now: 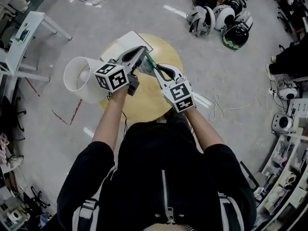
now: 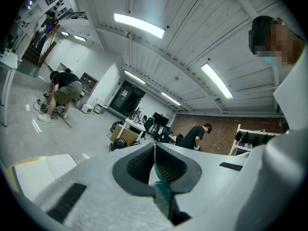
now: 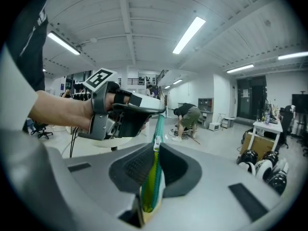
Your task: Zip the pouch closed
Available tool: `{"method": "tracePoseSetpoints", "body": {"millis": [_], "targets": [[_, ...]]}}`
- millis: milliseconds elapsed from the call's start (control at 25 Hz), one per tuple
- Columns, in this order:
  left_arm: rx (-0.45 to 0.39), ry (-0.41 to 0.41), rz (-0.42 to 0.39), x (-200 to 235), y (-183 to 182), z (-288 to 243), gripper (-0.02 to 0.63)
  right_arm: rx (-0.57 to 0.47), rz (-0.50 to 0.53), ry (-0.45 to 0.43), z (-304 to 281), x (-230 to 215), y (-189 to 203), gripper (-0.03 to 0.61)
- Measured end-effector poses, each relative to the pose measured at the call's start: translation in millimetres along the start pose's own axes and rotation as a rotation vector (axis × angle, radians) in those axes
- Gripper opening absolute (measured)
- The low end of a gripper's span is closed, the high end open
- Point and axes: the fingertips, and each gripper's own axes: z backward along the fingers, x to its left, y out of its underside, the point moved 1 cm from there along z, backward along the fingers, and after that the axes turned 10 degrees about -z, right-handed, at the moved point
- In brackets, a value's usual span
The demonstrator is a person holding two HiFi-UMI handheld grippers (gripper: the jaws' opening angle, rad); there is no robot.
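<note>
A green and teal pouch (image 1: pixel 150 61) hangs stretched between my two grippers above the round wooden table (image 1: pixel 144 100). My left gripper (image 1: pixel 144 52) is shut on one teal end of the pouch (image 2: pixel 163 191), its pads meeting at the tips (image 2: pixel 154 150). My right gripper (image 1: pixel 156 70) is shut at its tips (image 3: pixel 157 146) on the silver zipper pull (image 3: pixel 156 142). The yellow-green pouch body (image 3: pixel 150 186) lies back between its jaws. The teal zip band (image 3: pixel 158 124) runs taut from there to the left gripper (image 3: pixel 161 110) just beyond.
On the table lie a white lamp shade (image 1: pixel 79 76) at the left and a white board (image 1: pixel 130 38) at the back. Several helmets (image 1: pixel 216 16) sit on the floor at the upper right, a white cable (image 1: pixel 221 107) at the right, a white side table (image 1: pixel 24 32) at the left.
</note>
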Motion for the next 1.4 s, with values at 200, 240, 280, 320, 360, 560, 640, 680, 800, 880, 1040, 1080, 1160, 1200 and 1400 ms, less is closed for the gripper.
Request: {"method": "tracePoseSetpoints", "body": {"millis": [200, 240, 280, 320, 360, 560, 640, 680, 800, 880, 1040, 1080, 1160, 1200, 1400], "targets": [[0.009, 0.003, -0.01, 2, -2, -3, 0.015, 0.0, -0.01, 0.0, 2, -2, 2, 0.041], [0.005, 0.002, -0.004, 2, -2, -3, 0.015, -0.001, -0.01, 0.001, 2, -3, 2, 0.041], [0.0, 0.0, 0.004, 2, -3, -3, 0.015, 0.0, -0.011, 0.001, 3, -3, 2, 0.041], [-0.005, 0.0, 0.013, 3, -4, -3, 0.015, 0.0, -0.013, 0.002, 4, -3, 3, 0.041], [-0.009, 0.001, 0.022, 3, -4, -3, 0.015, 0.001, -0.015, 0.002, 5, -3, 3, 0.041], [-0.005, -0.002, 0.02, 2, -1, -4, 0.015, 0.005, -0.013, 0.003, 9, -6, 9, 0.041], [-0.001, 0.0, 0.017, 1, 0, -5, 0.015, 0.006, -0.013, 0.004, 9, -6, 11, 0.041], [0.0, 0.001, 0.016, 1, 0, -6, 0.015, 0.006, -0.013, 0.005, 10, -6, 11, 0.041], [-0.002, 0.001, 0.021, 1, 0, -6, 0.015, 0.009, -0.008, 0.008, 11, -7, 12, 0.041], [-0.005, -0.003, 0.026, 2, 0, -6, 0.015, 0.016, -0.008, 0.01, 13, -8, 16, 0.041], [0.006, -0.005, 0.015, 2, 1, -5, 0.015, 0.031, -0.006, 0.011, 15, -9, 25, 0.041], [0.007, -0.005, 0.015, 2, 1, -4, 0.015, 0.034, -0.003, 0.011, 16, -9, 27, 0.041], [0.007, -0.007, 0.018, 4, 1, -5, 0.015, 0.039, 0.0, 0.01, 17, -10, 30, 0.041], [0.009, -0.008, 0.018, 5, 1, -5, 0.015, 0.04, 0.002, 0.009, 17, -10, 31, 0.041], [0.021, -0.004, 0.007, 4, 4, -7, 0.015, 0.045, 0.0, 0.009, 21, -13, 37, 0.041]]}}
